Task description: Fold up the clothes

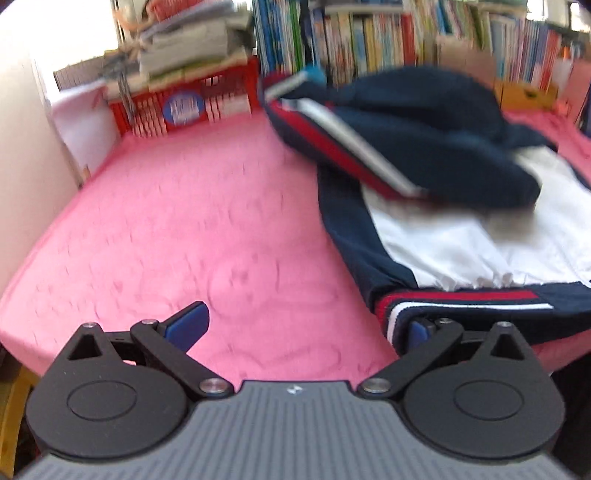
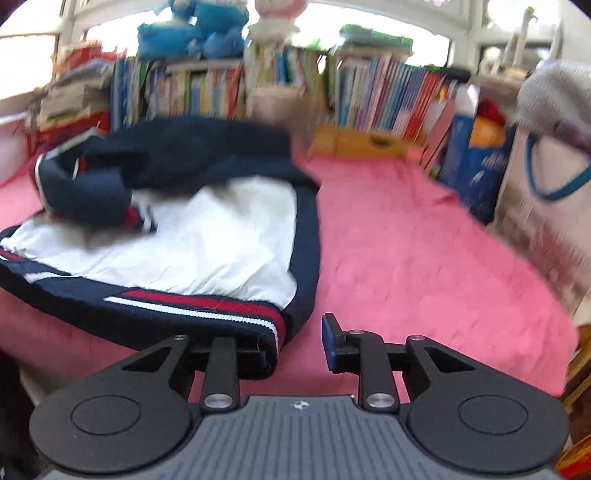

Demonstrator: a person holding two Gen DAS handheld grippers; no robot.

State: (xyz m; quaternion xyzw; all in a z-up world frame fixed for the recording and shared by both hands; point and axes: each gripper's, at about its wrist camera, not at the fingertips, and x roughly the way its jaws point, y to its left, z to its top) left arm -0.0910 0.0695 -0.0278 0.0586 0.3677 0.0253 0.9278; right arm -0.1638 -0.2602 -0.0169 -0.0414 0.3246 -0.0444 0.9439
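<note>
A navy jacket with white lining and a red-and-white striped hem lies on the pink cloth, and a navy sleeve is thrown across it. My left gripper is open wide at the near edge. Its right finger is tucked under the hem's left corner; its left fingertip is over bare cloth. In the right wrist view the jacket fills the left side. My right gripper is open at the hem's right corner, which covers the left finger. The right fingertip is free.
Bookshelves line the far edge, with plush toys on top. A red crate under stacked papers sits far left. A yellow box and a bag with blue handles stand at the right. Pink cloth stretches right of the jacket.
</note>
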